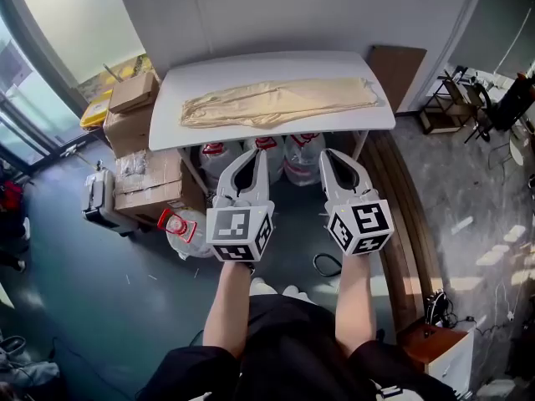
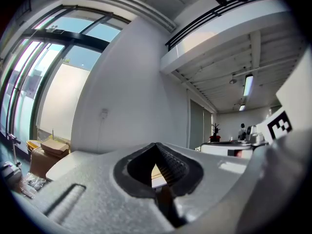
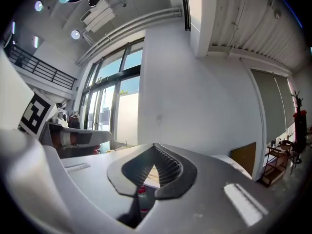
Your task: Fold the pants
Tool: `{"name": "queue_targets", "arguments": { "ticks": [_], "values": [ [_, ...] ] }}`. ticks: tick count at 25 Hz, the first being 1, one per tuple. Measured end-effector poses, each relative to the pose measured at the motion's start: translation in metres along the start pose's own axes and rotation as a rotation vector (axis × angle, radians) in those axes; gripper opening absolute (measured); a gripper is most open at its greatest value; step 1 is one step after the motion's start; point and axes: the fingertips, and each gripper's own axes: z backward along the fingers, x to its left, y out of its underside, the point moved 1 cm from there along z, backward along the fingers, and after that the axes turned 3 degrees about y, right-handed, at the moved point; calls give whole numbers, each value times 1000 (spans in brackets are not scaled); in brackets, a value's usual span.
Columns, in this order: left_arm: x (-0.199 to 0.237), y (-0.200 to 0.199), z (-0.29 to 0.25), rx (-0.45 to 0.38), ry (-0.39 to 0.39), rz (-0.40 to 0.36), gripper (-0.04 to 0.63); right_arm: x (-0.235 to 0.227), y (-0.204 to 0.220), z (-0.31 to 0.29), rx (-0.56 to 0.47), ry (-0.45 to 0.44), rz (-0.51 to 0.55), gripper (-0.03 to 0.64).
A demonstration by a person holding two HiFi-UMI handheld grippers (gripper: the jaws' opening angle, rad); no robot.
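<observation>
1. Left gripper [image 1: 253, 153], a grey two-jaw tool with a black-and-white marker cube at its back, is held level in front of the person. Its jaw tips meet, leaving only the rounded hollow between the ribbed pads, and nothing is gripped.
2. Right gripper [image 1: 332, 153], of the same build, sits just beside it at about the same height. Its jaws are also closed tip to tip and hold nothing.
3. Both grippers point toward the white, round-cornered table [image 1: 251, 69] and stop short of its near edge.
4. Cream-coloured fabric pants [image 1: 276, 100] lie stretched out lengthwise across the table top, legs together, well apart from both grippers.
5. Seen through the hollow of each gripper's jaws is a pale sliver, probably the pants on the table edge, though it is too small to be sure.
6. Clear plastic water jugs with red caps [image 1: 297, 157] stand under the table.
7. Brown cardboard boxes [image 1: 134, 90] are stacked at the table's left end.
8. Flat brown board [image 1: 393, 69] leans near the table's right end.
</observation>
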Motion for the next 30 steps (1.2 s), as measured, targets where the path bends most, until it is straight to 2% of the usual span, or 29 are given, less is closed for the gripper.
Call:
{"name": "queue_targets", "arguments": {
  "ticks": [5, 14, 19, 30],
  "values": [
    [-15, 1, -2, 2, -11, 5, 3, -20, -4, 17, -27, 14, -23, 6],
    [-35, -9, 9, -36, -34, 17, 3, -27, -22, 47, -104, -34, 2, 6],
    [-44, -24, 4, -74, -16, 10, 3, -39, -31, 58, -109, -28, 16, 6],
    [-40, -28, -32, -82, 28, 2, 3, -76, -32, 52, -101, 39, 13, 6]
  ]
}}
